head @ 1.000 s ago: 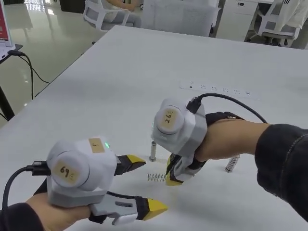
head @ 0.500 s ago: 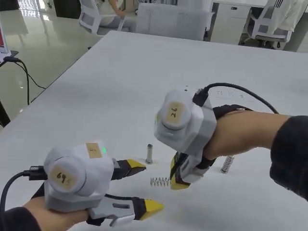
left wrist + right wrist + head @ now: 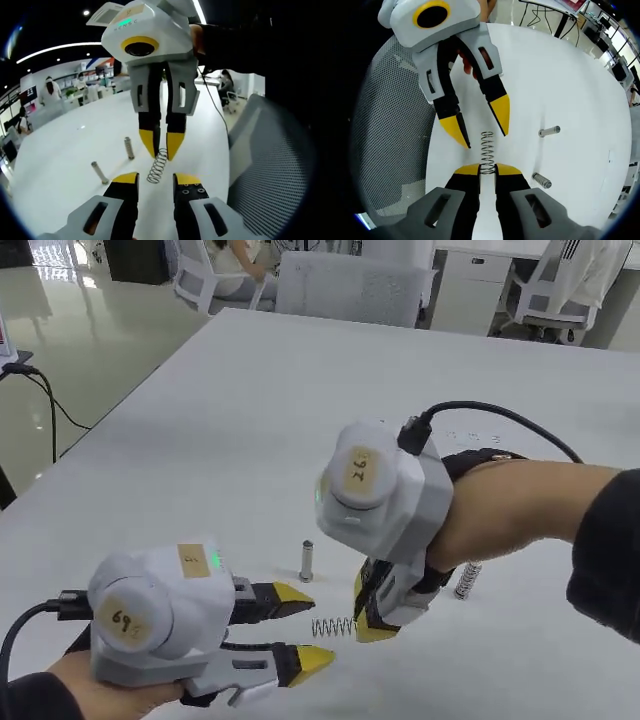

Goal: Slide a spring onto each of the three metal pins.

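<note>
My right gripper (image 3: 368, 626) points down at the white table (image 3: 230, 440), shut on one end of a loose spring (image 3: 333, 625) that lies flat. In the right gripper view its jaws (image 3: 487, 170) pinch the spring (image 3: 486, 147). The left gripper (image 3: 300, 628) is open, and the spring's free end (image 3: 158, 166) reaches in between its yellow tips (image 3: 156, 178). A bare metal pin (image 3: 306, 560) stands just beyond the spring. A second pin (image 3: 466, 580), with a spring on it, stands right of my right hand.
A white power strip (image 3: 470, 433) lies flat on the table behind my right arm. Office chairs (image 3: 350, 285) stand at the far end of the table. The table's left edge (image 3: 110, 425) drops to the floor, where a black cable (image 3: 45, 390) hangs.
The left gripper has moved closer to the spring, and its jaws stand a little narrower. The right gripper still holds the spring at the same spot.
</note>
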`<state>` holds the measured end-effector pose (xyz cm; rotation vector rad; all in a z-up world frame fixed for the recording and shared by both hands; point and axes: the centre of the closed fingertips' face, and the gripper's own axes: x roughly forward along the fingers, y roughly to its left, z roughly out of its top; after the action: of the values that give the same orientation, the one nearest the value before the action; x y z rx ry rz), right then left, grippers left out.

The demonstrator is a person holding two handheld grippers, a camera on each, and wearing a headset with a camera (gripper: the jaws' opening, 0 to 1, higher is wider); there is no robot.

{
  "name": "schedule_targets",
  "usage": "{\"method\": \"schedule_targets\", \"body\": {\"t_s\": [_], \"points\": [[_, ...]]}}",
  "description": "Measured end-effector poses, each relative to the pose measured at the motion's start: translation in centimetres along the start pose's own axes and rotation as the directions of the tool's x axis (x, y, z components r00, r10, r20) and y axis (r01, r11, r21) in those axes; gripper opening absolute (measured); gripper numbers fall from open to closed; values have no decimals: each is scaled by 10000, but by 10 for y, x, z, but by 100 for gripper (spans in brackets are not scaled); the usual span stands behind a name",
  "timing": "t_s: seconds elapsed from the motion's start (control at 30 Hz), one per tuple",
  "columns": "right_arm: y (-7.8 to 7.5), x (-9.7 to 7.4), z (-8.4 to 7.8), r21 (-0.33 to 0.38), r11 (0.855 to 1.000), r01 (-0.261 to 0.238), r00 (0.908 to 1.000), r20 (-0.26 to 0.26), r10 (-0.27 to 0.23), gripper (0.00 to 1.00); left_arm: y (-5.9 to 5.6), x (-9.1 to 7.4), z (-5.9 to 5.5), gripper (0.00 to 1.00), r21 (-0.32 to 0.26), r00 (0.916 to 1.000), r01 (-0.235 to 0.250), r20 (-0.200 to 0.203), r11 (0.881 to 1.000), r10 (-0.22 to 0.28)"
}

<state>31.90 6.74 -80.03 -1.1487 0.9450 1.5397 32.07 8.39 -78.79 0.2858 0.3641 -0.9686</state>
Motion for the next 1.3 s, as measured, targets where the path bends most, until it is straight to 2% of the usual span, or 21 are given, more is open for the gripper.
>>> {"method": "schedule_targets", "body": {"t_s": [0.43,0.97,1.3], "points": [[10,-2,2,-84,9995,-296,9995,-125,295,8,-8,1,2,5,377,9993,363,44,9986,-365],[9,-15,11,-309,9995,-27,10000,73,29,8,-7,2,0,3,459,9993,361,-77,9983,-357],[11,-28,28,-534,9983,233,9983,542,-204,7,-9,2,1,3,491,9991,425,-76,9979,-422]]}}
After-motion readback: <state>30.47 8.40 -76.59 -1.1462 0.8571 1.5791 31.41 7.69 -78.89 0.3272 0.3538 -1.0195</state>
